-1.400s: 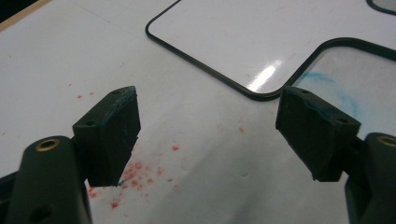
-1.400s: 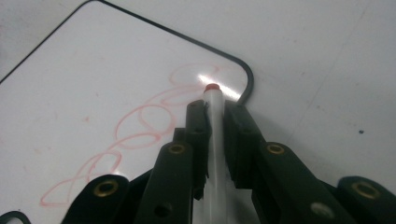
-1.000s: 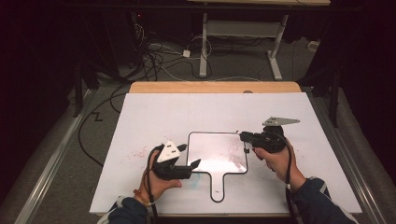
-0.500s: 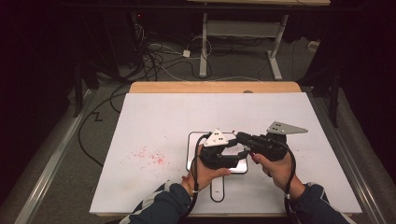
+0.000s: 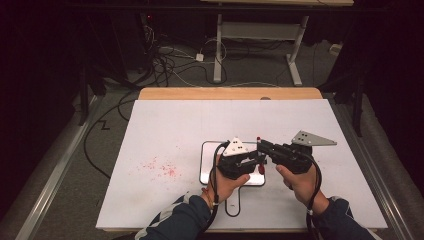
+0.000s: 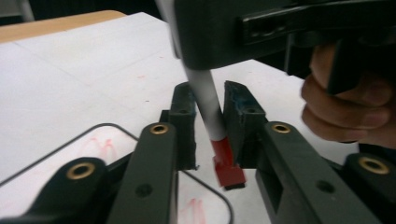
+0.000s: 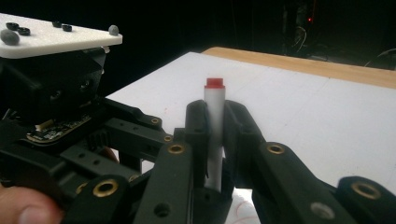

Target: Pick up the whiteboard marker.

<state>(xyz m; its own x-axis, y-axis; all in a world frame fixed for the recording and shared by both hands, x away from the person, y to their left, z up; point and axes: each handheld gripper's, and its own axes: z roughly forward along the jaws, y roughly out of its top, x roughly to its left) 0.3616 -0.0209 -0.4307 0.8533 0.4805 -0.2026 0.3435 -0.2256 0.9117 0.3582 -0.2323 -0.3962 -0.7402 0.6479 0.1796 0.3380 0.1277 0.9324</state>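
A white marker (image 6: pixel 205 100) with a red cap (image 6: pixel 227 165) stands roughly upright over a small whiteboard (image 5: pixel 209 167). My right gripper (image 7: pixel 215 108) is shut on its barrel (image 7: pixel 215 95), a red end showing above the jaws. My left gripper (image 6: pixel 210 95) has just been closing, and its pads (image 6: pixel 236 112) now press the marker just above the red cap. In the high view the left gripper (image 5: pixel 256 161) and right gripper (image 5: pixel 261 147) meet tip to tip over the board's right edge.
The whiteboard lies on a white sheet (image 5: pixel 165 125) that covers the table, its handle (image 5: pixel 234 202) pointing toward the person. Red smudges (image 5: pixel 161 168) mark the sheet left of the board. Cables (image 5: pixel 165 65) and a desk frame (image 5: pixel 260 35) lie on the floor beyond.
The left hand has come in from the board's left side to its right edge, and its jaws have closed around the marker. The right hand has barely shifted.
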